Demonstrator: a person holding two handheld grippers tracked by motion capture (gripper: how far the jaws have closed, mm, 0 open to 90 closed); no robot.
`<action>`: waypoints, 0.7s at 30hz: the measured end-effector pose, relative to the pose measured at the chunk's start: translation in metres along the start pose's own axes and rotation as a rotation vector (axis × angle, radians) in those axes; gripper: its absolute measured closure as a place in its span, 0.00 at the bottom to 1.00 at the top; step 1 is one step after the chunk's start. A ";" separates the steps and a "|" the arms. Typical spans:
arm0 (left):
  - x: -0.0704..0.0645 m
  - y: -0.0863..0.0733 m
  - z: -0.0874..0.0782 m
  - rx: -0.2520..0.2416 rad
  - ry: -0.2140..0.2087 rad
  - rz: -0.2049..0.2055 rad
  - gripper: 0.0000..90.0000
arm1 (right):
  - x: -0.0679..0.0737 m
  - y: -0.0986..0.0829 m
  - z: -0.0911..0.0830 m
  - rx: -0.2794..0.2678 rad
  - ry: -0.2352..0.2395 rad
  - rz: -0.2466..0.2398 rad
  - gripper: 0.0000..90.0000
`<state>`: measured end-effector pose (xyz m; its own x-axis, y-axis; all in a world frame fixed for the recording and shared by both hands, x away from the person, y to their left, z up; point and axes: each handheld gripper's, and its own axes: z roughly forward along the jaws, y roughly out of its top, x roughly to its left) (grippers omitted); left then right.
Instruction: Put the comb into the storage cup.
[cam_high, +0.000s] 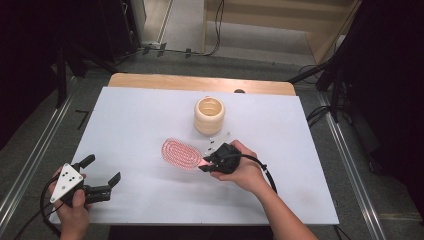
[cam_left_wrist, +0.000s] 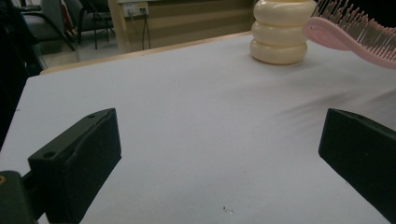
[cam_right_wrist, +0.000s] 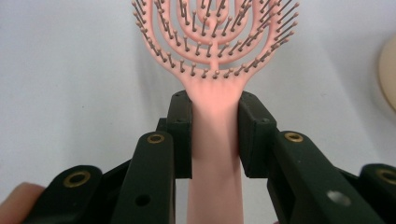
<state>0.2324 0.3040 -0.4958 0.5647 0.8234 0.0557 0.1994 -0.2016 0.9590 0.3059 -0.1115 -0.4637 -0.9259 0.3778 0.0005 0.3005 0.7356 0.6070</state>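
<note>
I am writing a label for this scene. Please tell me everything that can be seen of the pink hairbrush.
The pink hairbrush looks like plastic. Its oval, openwork head has curved ribs carrying thin bristles with small dark tips, which point up. The right claw is shut on the neck of its flat handle, one jaw on each side. It seems held slightly above the white table, near the cream ribbed holder, not touching it.

The pink hairbrush (cam_high: 181, 154) is an oval, open-work paddle with curved ribs carrying rows of thin, dark-tipped bristles. It is held near the middle of the white table (cam_high: 135, 130), bristles facing up, head pointing away from the person's right hand. Its smooth pink handle (cam_right_wrist: 215, 154) is clamped between the jaws of the right hand-held gripper (cam_high: 209, 162), and the head looks lifted off the table.
</note>
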 end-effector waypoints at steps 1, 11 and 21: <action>0.000 0.000 0.000 0.000 0.000 0.000 0.00 | 0.000 -0.001 -0.001 -0.009 0.003 0.012 0.76; 0.000 0.000 0.000 0.002 0.002 0.001 0.00 | 0.000 -0.012 -0.008 -0.095 -0.010 0.051 0.76; -0.001 0.000 0.001 0.004 0.005 0.006 0.00 | 0.005 -0.025 -0.015 -0.180 -0.041 0.106 0.76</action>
<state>0.2326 0.3029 -0.4961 0.5621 0.8247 0.0632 0.1991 -0.2090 0.9574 0.2906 -0.1368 -0.4668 -0.8803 0.4726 0.0418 0.3462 0.5796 0.7377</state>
